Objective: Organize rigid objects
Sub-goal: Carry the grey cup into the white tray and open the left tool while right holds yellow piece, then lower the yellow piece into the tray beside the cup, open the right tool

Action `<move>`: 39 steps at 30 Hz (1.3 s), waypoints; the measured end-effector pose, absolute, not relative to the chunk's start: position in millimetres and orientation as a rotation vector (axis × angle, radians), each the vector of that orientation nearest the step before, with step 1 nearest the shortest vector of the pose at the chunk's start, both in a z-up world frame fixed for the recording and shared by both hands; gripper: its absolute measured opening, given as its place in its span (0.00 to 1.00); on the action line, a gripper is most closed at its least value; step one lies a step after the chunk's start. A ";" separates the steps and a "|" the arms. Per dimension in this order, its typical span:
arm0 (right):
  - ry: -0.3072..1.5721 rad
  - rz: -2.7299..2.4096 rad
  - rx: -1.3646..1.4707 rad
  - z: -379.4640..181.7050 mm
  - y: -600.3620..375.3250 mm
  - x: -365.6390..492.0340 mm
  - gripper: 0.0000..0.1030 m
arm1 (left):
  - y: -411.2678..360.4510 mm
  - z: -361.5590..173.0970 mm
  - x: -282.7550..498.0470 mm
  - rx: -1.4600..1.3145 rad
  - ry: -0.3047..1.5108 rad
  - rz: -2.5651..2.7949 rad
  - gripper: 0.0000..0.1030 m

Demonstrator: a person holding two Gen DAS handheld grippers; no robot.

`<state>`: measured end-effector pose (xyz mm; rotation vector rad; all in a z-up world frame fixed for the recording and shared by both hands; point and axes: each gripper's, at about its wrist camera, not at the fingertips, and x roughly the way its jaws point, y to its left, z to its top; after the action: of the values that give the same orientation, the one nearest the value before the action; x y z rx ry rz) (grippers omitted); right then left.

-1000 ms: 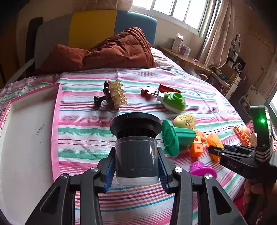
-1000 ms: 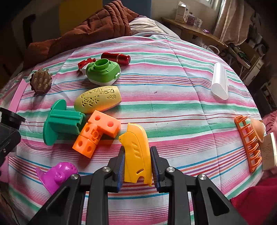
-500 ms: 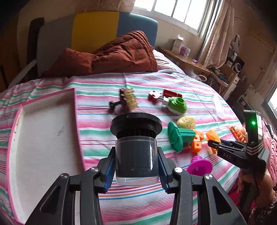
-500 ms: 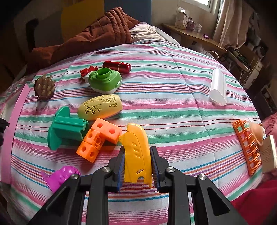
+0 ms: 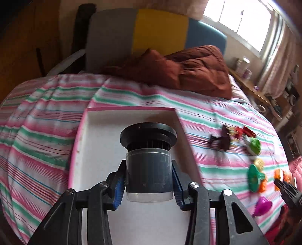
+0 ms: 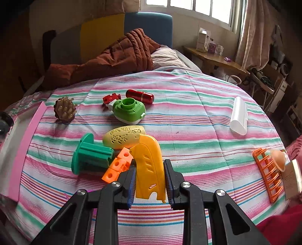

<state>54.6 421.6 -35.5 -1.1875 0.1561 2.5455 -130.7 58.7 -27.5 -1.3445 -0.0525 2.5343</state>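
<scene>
The dark canister [image 5: 149,169], clamped upright in the left gripper [image 5: 149,183], is hanging over the white tray [image 5: 98,150] filling mid-frame, while the right gripper [image 6: 149,181] is clamping the yellow piece [image 6: 149,165].

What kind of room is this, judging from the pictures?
Most likely a bedroom: a bed with a striped sheet, a brown quilt by the padded headboard, and a curtained window.

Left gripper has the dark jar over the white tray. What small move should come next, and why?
Probably lower the left gripper and set the jar down. It is clamped between the blue pads and hangs over the bare floor of the pink-rimmed tray, with nothing under it to block the drop.
</scene>
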 end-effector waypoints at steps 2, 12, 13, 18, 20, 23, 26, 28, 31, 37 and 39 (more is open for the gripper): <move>0.144 2.583 -1.154 -31.0 417.5 55.6 0.26 | 47.9 -35.4 -146.1 -1.390 -0.051 2.545 0.42; 0.063 2.703 -1.113 -24.7 392.0 55.5 0.26 | 28.5 -63.0 -199.6 -1.510 -0.021 2.582 0.43; 0.053 2.710 -1.117 -23.8 388.6 55.0 0.26 | 28.9 -62.7 -200.5 -1.503 -0.002 2.597 0.43; 0.041 2.764 -1.115 -12.5 367.6 50.0 0.26 | 28.0 -53.4 -198.9 -1.427 0.068 2.659 0.43; 0.034 2.795 -1.102 -5.0 356.4 47.1 0.26 | 22.7 -44.8 -194.9 -1.371 0.045 2.683 0.44; 0.029 2.844 -1.105 5.0 336.1 39.2 0.26 | 6.4 -30.8 -187.0 -1.308 -0.036 2.734 0.43; 0.036 2.896 -1.121 10.9 313.8 29.7 0.26 | -10.9 -22.5 -175.4 -1.282 -0.139 2.762 0.43; 0.038 2.929 -1.146 11.7 297.9 21.8 0.26 | -18.0 -21.8 -164.1 -1.281 -0.171 2.752 0.43; 0.034 2.973 -1.196 8.8 272.4 8.3 0.26 | -24.1 -28.2 -144.9 -1.324 -0.191 2.728 0.43; -0.021 3.044 -1.313 1.5 221.5 -17.6 0.26 | -22.3 -46.9 -107.5 -1.366 -0.223 2.657 0.44; -0.030 3.053 -1.355 -1.1 207.3 -28.8 0.26 | -21.9 -50.8 -97.1 -1.367 -0.222 2.656 0.44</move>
<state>-28.8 207.3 -1.1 -1.3552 -0.0295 3.0533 -97.1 -21.9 -50.8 -1.3668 -0.2217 2.6556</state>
